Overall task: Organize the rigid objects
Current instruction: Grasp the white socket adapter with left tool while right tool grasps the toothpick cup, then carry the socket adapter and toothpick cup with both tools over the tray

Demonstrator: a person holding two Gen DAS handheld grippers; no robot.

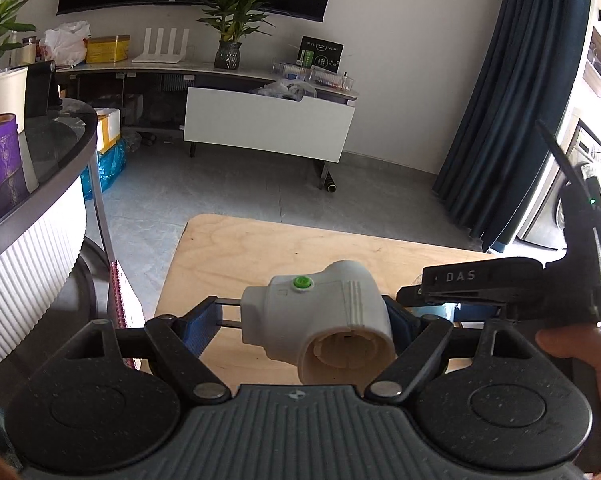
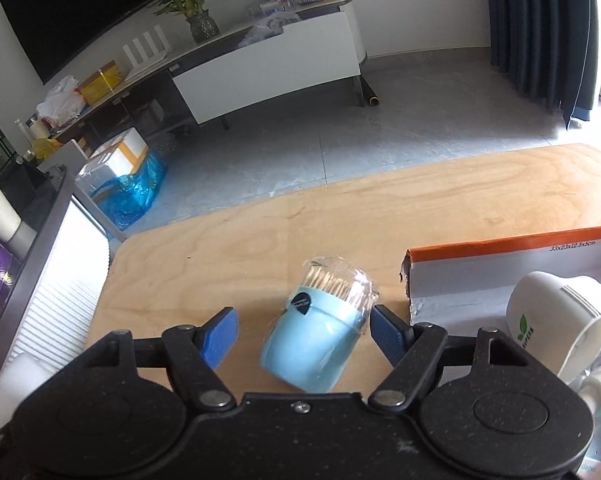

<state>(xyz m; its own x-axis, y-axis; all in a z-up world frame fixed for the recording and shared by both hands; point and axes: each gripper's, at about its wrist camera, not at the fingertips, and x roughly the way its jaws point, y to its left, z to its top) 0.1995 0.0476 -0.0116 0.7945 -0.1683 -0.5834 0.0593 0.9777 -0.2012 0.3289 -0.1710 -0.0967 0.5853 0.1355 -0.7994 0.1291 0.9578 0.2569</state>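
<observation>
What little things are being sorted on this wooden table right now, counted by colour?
White: 2 – the plug adapter held between the left gripper fingers, and the white bulb-shaped piece in the box.
Light blue: 1 – the toothpick jar between the right gripper fingers.
Total: 3

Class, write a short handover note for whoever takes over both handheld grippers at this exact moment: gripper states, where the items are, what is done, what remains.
Left gripper: shut on the white plastic plug adapter with green button, held above the light wooden table.
Right gripper: open, jaws straddling the light blue toothpick holder in clear wrap, which lies tilted on the table; not gripped.
Orange-rimmed cardboard box sits to the right and holds a white bulb-shaped item.
Done: adapter picked up.
Left, probably: place the adapter, then grasp the holder.
</observation>
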